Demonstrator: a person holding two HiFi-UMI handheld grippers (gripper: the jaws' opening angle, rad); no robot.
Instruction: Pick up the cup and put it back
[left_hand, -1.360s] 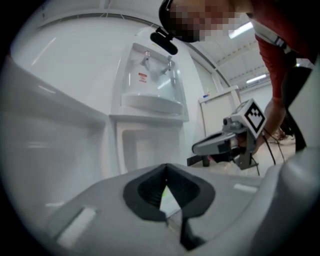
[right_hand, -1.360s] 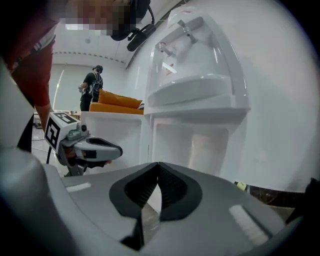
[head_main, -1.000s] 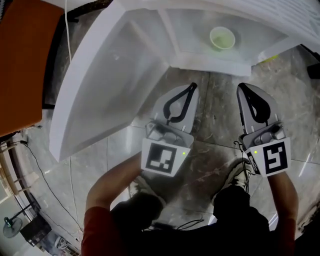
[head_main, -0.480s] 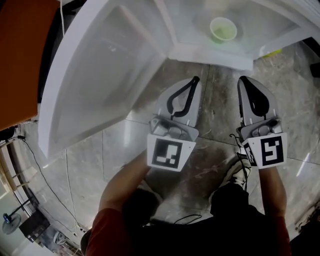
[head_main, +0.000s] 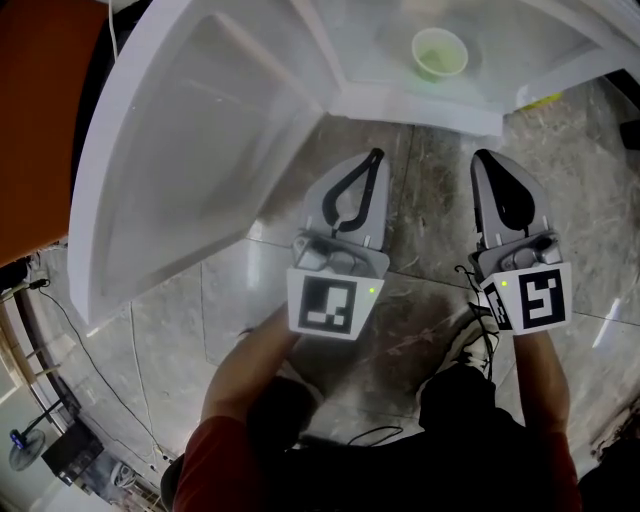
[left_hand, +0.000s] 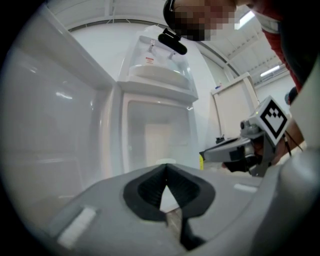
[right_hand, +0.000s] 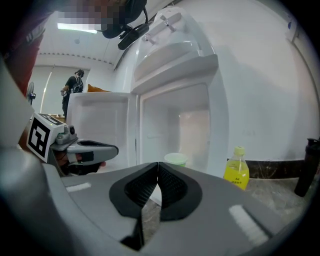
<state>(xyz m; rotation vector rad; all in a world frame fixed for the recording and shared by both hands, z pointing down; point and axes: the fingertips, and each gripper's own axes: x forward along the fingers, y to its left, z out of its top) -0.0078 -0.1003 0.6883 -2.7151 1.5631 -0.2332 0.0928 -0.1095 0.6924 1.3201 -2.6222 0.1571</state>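
Note:
A pale green cup stands upright on the floor of the open white fridge; the right gripper view shows the cup just past my jaw tips. My left gripper and right gripper hover side by side over the stone floor, short of the fridge's front sill. Both point toward the fridge. In its own view the left gripper has its black pads meeting at the tip, with nothing between them. The right gripper is shut and empty too. Neither touches the cup.
The fridge door swings wide open to the left of my left gripper. A yellow bottle stands on the floor right of the fridge, a dark bottle further right. An orange surface borders the far left. Cables trail by my feet.
Both grippers have sunk a little and stay shut and empty. The cup has not moved inside the fridge.

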